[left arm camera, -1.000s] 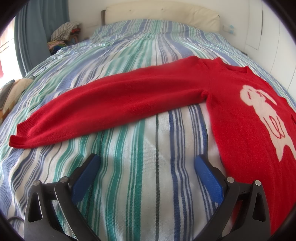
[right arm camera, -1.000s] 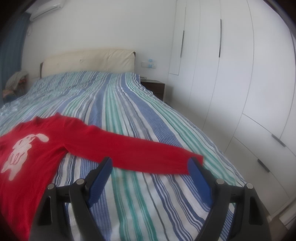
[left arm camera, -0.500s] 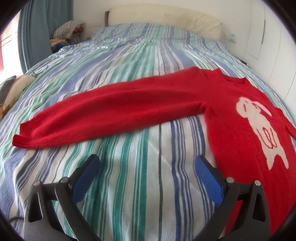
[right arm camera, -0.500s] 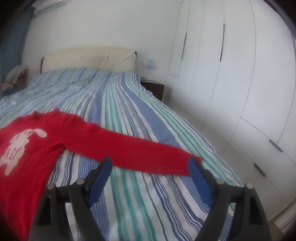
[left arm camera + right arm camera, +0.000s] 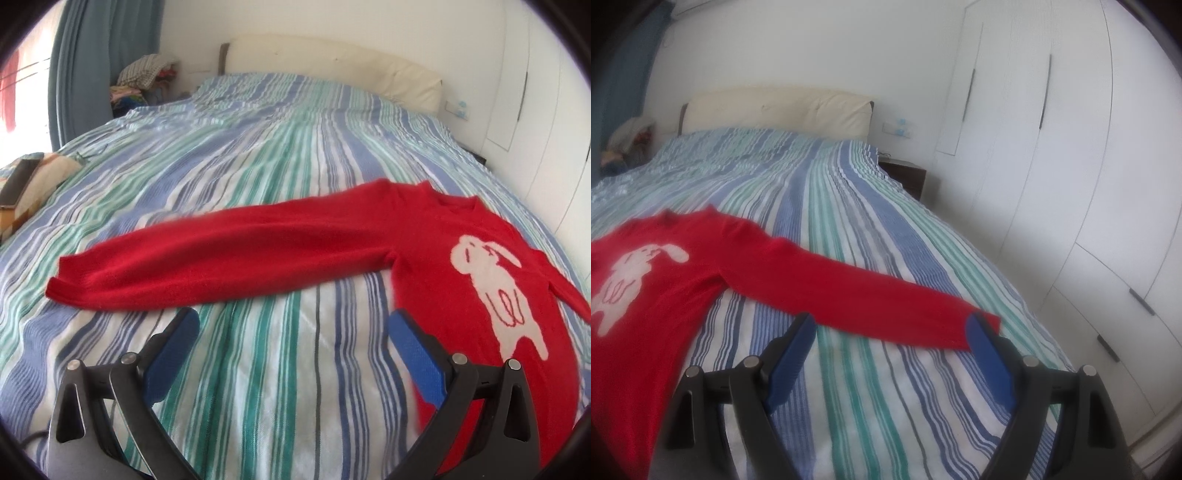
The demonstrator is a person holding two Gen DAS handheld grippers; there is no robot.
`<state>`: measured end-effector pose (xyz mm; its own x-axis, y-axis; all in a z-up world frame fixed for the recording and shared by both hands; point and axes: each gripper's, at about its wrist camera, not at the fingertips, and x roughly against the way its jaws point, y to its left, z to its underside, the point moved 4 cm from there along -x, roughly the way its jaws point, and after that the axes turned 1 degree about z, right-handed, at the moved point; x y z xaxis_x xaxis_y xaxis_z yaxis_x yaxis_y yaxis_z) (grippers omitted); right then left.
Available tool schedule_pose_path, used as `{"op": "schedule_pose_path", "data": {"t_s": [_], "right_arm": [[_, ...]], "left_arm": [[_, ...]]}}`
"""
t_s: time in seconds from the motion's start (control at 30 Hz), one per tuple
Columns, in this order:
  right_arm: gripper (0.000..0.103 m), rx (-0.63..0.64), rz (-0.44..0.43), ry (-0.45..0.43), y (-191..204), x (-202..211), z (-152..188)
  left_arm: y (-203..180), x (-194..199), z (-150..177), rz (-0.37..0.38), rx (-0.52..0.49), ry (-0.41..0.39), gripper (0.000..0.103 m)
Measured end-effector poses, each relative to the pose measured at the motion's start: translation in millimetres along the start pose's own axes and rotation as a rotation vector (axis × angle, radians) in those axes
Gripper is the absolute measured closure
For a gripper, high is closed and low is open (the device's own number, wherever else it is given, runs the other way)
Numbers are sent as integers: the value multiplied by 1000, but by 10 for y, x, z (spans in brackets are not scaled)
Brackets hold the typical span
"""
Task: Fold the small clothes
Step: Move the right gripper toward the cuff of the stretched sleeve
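We see a red sweater (image 5: 424, 258) lying flat on the bed (image 5: 258, 147), with both sleeves spread out to the sides. It has a white bunny (image 5: 495, 288) on the front. One sleeve (image 5: 221, 258) points out in front of the left gripper (image 5: 291, 328). The other sleeve (image 5: 857, 295) points out in front of the right gripper (image 5: 890, 339), and its cuff (image 5: 979, 325) sits just past the tip of one blue finger.

We hold both grippers above the bed, near the sweater. The jaws of both are wide apart and hold nothing. Nothing lies between them and the sweater.

The bed has a cover with blue, green and white stripes. At the far end is a cream headboard (image 5: 332, 62). A pile of clothes (image 5: 144, 77) sits in the corner by a blue curtain (image 5: 92, 66). A cushion (image 5: 33, 188) lies at the left edge of the bed with a dark flat thing (image 5: 18, 181) on top; we cannot tell what that is. On the other side stand tall white wardrobe doors (image 5: 1052, 147) and a small dark bedside table (image 5: 905, 177).
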<state>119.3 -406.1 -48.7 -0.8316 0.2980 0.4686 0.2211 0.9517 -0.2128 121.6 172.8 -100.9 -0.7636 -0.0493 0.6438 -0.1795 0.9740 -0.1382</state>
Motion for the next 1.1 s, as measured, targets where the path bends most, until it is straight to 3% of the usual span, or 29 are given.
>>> {"op": "schedule_pose_path", "data": {"t_s": [0.33, 0.5, 0.7, 0.93, 1.1], "right_arm": [[21, 66, -10, -3, 144, 11, 9], [21, 73, -15, -19, 165, 60, 9], [21, 37, -14, -5, 82, 36, 6], [21, 27, -12, -7, 64, 47, 9], [21, 12, -15, 9, 35, 21, 22]], "left_arm": [[23, 81, -21, 27, 24, 2, 1], [33, 218, -111, 111, 124, 50, 1], [58, 439, -326, 206, 213, 32, 1], [256, 213, -33, 83, 180, 54, 1], [128, 168, 93, 88, 120, 77, 1]]}}
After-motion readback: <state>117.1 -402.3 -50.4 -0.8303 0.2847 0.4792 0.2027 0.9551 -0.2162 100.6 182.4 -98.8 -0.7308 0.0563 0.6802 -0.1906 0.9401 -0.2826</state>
